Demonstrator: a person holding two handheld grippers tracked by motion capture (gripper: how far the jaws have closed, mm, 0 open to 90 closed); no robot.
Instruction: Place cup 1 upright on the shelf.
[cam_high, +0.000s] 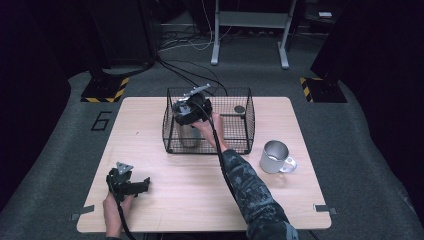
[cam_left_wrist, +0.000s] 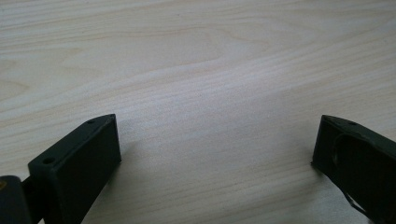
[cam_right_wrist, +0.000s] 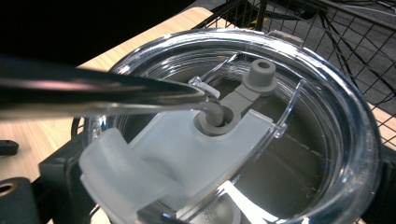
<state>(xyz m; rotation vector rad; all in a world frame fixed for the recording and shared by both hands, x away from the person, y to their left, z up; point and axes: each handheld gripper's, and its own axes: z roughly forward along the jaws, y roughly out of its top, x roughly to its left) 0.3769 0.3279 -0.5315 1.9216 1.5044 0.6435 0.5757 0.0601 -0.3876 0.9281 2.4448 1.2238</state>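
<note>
High view, left to right: your left gripper (cam_high: 131, 183) is resting near the front left corner of the pale wooden table (cam_high: 165, 200), and its fingers (cam_left_wrist: 84, 158) are standing wide apart over bare wood, holding nothing. Further right, your right gripper (cam_high: 192, 111) is reaching into the left half of the black wire basket (cam_high: 248, 125), right on top of the tall stainless steel tumbler with a clear plastic lid (cam_high: 187, 134) that is standing upright inside. From the right gripper view, the fingers seem to be sitting at the lid's rim, but you cannot tell whether they are gripping it. Judging by this, the tumbler is either just being set in or about to come out. A small dark round object (cam_high: 239, 109) is lying at the basket's back right. Outside, the steel mug with a handle (cam_high: 276, 157) is waiting untouched. A "6" (cam_high: 101, 120) is marked on the floor.
</note>
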